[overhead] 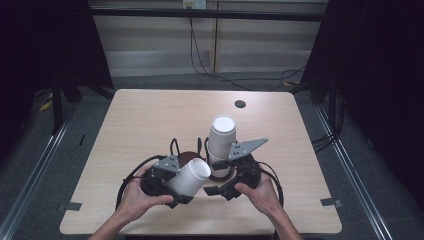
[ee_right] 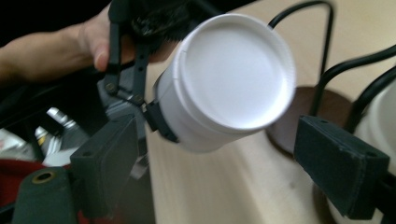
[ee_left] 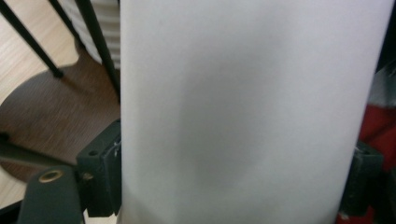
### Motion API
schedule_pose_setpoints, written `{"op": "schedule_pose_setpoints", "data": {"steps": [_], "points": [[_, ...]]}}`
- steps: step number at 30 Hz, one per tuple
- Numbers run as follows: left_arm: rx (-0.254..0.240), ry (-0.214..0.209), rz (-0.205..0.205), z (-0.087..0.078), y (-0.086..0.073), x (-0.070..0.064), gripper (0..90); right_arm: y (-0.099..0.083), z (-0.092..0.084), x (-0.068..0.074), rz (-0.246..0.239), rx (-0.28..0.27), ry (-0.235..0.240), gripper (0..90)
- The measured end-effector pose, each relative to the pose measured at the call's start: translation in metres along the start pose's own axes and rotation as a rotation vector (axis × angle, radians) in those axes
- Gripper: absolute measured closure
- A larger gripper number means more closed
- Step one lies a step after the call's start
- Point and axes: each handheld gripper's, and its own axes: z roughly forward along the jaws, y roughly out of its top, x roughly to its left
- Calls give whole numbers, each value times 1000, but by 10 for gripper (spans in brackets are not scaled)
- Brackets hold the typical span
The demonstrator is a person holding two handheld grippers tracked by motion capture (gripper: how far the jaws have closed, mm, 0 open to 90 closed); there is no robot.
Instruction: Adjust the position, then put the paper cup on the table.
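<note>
A white paper cup [overhead: 192,176] lies tilted between the jaws of my left gripper [overhead: 186,184], its closed bottom facing right. In the left gripper view the cup's wall [ee_left: 247,112] spans the frame and both black pads [ee_left: 100,172] press on its sides. My right gripper [overhead: 216,178] sits just right of it, and its jaws [ee_right: 226,158] stand open, facing the cup's bottom [ee_right: 233,70] without touching it. A stack of white cups [overhead: 221,137] stands upside down in a black wire holder on a round brown base [overhead: 189,157], just behind both grippers.
The light wooden table [overhead: 150,115] has a small dark cable hole [overhead: 240,104] at the back. The holder's wire rods [ee_left: 98,46] rise from the brown base [ee_left: 51,116] close to the left gripper. A hand [ee_right: 70,51] holds the left gripper.
</note>
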Motion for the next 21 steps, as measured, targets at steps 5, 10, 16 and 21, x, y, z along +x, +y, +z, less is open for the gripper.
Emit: {"op": "schedule_pose_setpoints", "data": {"steps": [5, 10, 16, 21], "points": [[75, -19, 11, 2, 3, -1, 171, -2, 5, 0, -9, 79, 3, 143], [100, -23, 29, 3, 6, -3, 172, -4, 11, -1, -23, 157, -1, 143], [138, -3, 55, 2, 9, -3, 175, 0, 11, -2, -30, 183, 9, 143], [155, 7, 78, 0, 11, -4, 175, -2, 13, 1, -67, 227, -28, 143]]}}
